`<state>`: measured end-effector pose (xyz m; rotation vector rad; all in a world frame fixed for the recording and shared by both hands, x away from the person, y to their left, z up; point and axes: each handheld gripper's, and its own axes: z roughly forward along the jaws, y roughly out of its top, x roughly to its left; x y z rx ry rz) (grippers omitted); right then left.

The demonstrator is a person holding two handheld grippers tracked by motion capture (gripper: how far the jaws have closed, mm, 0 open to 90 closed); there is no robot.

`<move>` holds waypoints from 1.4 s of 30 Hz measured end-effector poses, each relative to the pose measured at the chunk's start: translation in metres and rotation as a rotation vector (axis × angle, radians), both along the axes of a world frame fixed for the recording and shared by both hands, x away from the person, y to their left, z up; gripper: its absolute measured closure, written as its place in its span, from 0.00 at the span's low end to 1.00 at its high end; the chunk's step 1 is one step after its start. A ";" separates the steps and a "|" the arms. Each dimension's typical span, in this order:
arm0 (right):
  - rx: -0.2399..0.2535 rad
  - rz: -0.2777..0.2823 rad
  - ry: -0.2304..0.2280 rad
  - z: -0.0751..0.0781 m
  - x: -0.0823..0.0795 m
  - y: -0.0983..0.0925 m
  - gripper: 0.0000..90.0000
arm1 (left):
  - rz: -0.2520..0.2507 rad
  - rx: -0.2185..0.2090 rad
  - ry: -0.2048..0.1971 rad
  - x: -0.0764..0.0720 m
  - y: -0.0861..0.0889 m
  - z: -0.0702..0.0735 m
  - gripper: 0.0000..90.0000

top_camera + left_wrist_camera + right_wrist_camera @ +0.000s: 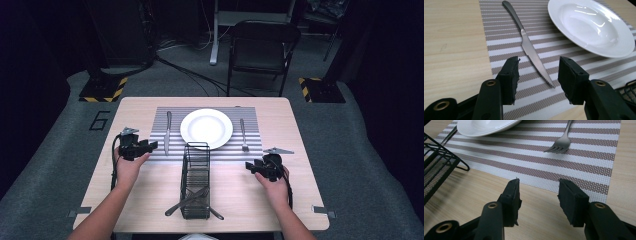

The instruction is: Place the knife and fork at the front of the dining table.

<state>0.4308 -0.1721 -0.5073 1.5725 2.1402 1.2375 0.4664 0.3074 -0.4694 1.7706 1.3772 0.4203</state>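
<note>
High view: a wooden surface (150, 200) carries a striped placemat (250, 152), with a person's forearms coming in from the near edge.
Plate: a white plate (206, 128) sits at the middle of the placemat.
Knife: the knife (167, 132) lies flat on the placemat just left of the plate, handle toward the far side and serrated tip toward the near side, apart from the plate.
Fork: the fork (243, 134) lies on the placemat right of the plate, tines toward the near side.
Caddy: a black wire caddy (195, 180) stands near the placemat's near edge at centre, with cutlery lying in it and sticking out at its near end.
Left gripper: the left gripper (150, 146) is at the placemat's left edge, just near-left of the knife; its fingers (511, 75) stand apart, nothing between them, the knife tip lying on the mat beyond the gap, untouched.
Right gripper: the right gripper (250, 166) hovers over bare wood just near the placemat's near-right corner; its fingers (574, 200) stand apart and empty, the fork well beyond them.
</note>
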 end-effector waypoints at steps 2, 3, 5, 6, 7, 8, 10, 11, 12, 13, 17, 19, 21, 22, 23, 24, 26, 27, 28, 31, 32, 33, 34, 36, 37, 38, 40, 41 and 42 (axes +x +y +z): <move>-0.002 0.003 -0.010 0.001 0.000 0.000 0.57 | -0.002 0.003 -0.005 -0.005 0.004 0.002 0.55; -0.003 0.001 -0.012 0.001 0.000 0.000 0.57 | -0.007 0.007 -0.001 -0.010 0.008 0.003 0.55; -0.002 0.000 -0.011 0.001 0.000 -0.001 0.57 | -0.009 0.009 -0.004 -0.012 0.009 0.003 0.55; -0.002 -0.001 -0.010 0.001 0.000 -0.001 0.57 | -0.011 0.011 -0.004 -0.015 0.011 0.002 0.54; -0.004 0.001 -0.011 0.001 0.000 -0.001 0.57 | -0.020 0.016 -0.004 -0.020 0.013 0.001 0.54; -0.003 0.002 -0.008 0.001 0.000 0.000 0.57 | -0.028 0.018 0.001 -0.022 0.014 0.000 0.54; 0.001 0.001 -0.003 0.001 0.000 0.000 0.57 | -0.048 0.016 0.004 -0.027 0.016 -0.002 0.53; 0.000 0.003 -0.002 0.001 -0.001 0.001 0.57 | -0.048 0.016 0.004 -0.027 0.016 -0.002 0.53; -0.005 0.006 -0.010 0.001 0.000 0.000 0.57 | -0.060 0.016 0.005 -0.029 0.016 -0.004 0.53; -0.006 0.006 -0.010 0.001 0.000 0.001 0.57 | -0.083 0.014 0.011 -0.033 0.016 -0.008 0.53; -0.005 0.004 -0.006 0.001 0.000 0.001 0.57 | -0.107 0.028 0.017 -0.038 0.017 -0.014 0.52; -0.006 0.003 -0.006 0.001 0.000 0.001 0.57 | -0.114 0.036 0.014 -0.042 0.017 -0.018 0.52; -0.004 0.002 -0.003 0.000 -0.001 0.001 0.57 | -0.123 0.047 0.004 -0.045 0.018 -0.022 0.52; -0.003 0.003 -0.001 0.000 -0.001 0.002 0.57 | -0.123 0.047 0.004 -0.045 0.018 -0.022 0.52; -0.003 0.003 -0.001 0.000 -0.001 0.002 0.57 | -0.124 0.048 -0.001 -0.046 0.018 -0.024 0.52; -0.004 0.003 -0.003 0.001 -0.001 0.002 0.57 | -0.130 0.041 0.004 -0.047 0.020 -0.026 0.51; -0.003 0.003 -0.003 0.001 -0.001 0.002 0.57 | -0.129 0.030 0.002 -0.047 0.023 -0.029 0.51; -0.003 0.005 -0.001 0.000 -0.001 0.002 0.57 | -0.126 0.062 0.017 -0.046 0.025 -0.031 0.51; -0.003 0.005 -0.001 0.000 -0.001 0.002 0.57 | -0.126 0.062 0.017 -0.046 0.025 -0.031 0.51; -0.001 0.011 0.002 0.000 -0.001 0.002 0.57 | -0.122 0.094 -0.007 -0.047 0.028 -0.033 0.49; -0.001 0.011 0.002 0.000 -0.001 0.002 0.57 | -0.123 0.091 -0.003 -0.047 0.028 -0.034 0.49; -0.004 0.012 0.003 0.000 -0.001 0.002 0.57 | -0.121 0.100 0.000 -0.047 0.029 -0.036 0.48; -0.003 0.013 0.003 0.000 -0.001 0.003 0.57 | -0.119 0.113 0.006 -0.048 0.030 -0.038 0.48; -0.007 0.012 0.001 0.000 -0.001 0.003 0.57 | -0.116 0.125 0.008 -0.048 0.030 -0.040 0.47; -0.007 0.012 0.001 0.000 -0.001 0.003 0.57 | -0.117 0.125 0.005 -0.048 0.031 -0.040 0.47; -0.009 0.013 -0.001 0.000 -0.001 0.003 0.57 | -0.117 0.130 0.002 -0.049 0.031 -0.040 0.47; -0.016 0.012 -0.004 0.000 -0.001 0.003 0.57 | -0.117 0.133 -0.008 -0.050 0.031 -0.040 0.45; -0.016 0.012 -0.004 0.000 -0.001 0.003 0.57 | -0.118 0.140 -0.011 -0.050 0.031 -0.040 0.45; -0.016 0.010 -0.007 0.001 -0.002 0.003 0.57 | -0.112 0.147 -0.017 -0.050 0.030 -0.041 0.45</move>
